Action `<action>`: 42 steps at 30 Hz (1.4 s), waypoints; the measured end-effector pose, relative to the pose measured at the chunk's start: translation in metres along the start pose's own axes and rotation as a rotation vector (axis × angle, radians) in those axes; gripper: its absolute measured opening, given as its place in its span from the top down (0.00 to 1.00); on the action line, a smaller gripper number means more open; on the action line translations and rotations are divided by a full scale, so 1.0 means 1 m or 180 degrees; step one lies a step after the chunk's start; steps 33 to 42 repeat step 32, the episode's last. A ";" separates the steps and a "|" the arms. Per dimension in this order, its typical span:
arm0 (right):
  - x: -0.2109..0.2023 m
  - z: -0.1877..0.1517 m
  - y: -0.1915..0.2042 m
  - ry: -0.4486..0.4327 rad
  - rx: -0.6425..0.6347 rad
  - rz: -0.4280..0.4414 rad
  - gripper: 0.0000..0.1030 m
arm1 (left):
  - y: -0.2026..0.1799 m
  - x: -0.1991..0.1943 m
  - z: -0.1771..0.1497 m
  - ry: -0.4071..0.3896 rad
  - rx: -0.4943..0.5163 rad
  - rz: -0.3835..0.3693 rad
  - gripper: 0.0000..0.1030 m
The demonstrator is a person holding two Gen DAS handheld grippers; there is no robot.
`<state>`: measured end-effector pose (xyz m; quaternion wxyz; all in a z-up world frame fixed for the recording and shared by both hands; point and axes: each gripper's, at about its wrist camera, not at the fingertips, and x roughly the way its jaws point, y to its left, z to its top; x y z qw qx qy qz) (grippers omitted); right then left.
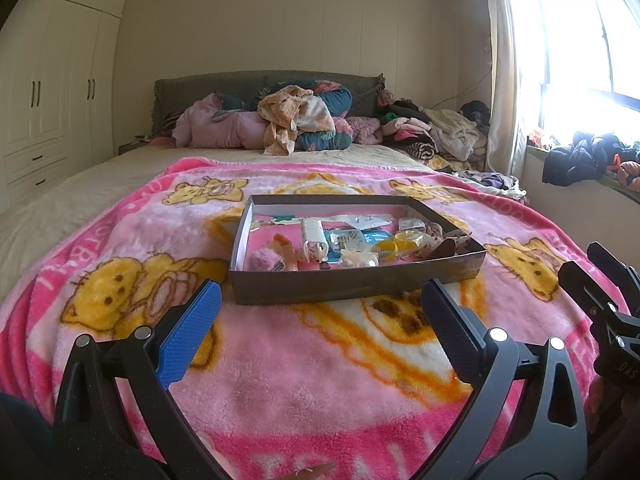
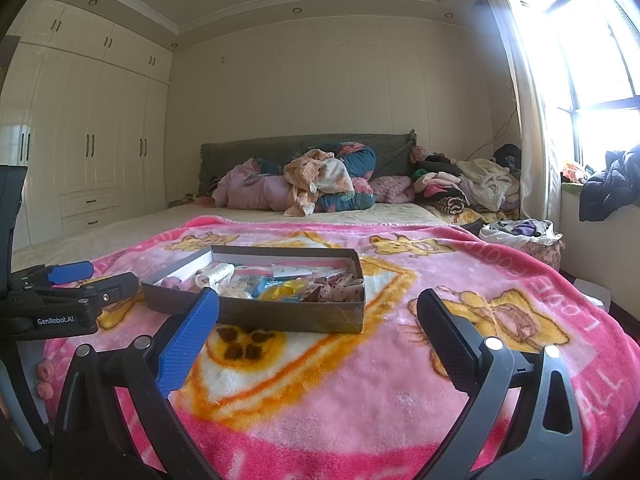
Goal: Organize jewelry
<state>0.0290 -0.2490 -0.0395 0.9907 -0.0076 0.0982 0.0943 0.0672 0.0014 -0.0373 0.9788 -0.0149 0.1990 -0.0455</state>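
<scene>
A shallow dark cardboard box (image 1: 352, 285) (image 2: 288, 316) lies on the pink bear-print blanket (image 1: 304, 380) (image 2: 360, 392). It holds several small items: yellow rings (image 1: 394, 249), a pink fluffy ball (image 1: 262, 260), an orange piece (image 1: 286, 250), a white clip (image 1: 314, 240), blue packets and patterned cloth. My left gripper (image 1: 320, 304) hovers open just in front of the box, nothing between its fingers. My right gripper (image 2: 318, 314) is open too, nearer than the box and to its right. The left gripper also shows at the left edge of the right wrist view (image 2: 96, 276).
The blanket covers the foot of a bed. Piled bedding and clothes (image 1: 296, 120) sit at the grey headboard. White wardrobes (image 1: 48, 92) line the left wall. A bright window (image 1: 588, 52) with clothes on its sill is on the right. A bag of clothes (image 2: 520, 236) stands beside the bed.
</scene>
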 end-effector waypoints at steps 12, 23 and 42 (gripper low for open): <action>-0.001 0.000 0.000 -0.0005 0.0000 0.0002 0.06 | -0.001 0.002 0.000 0.0005 0.0017 0.0004 0.11; 0.000 0.000 -0.002 0.0007 0.0020 0.0003 0.06 | 0.001 0.001 -0.002 -0.0008 0.0022 0.0038 0.11; 0.017 0.008 -0.037 0.0197 0.0318 -0.0359 0.06 | 0.032 0.016 0.005 0.0142 -0.0167 0.0258 0.11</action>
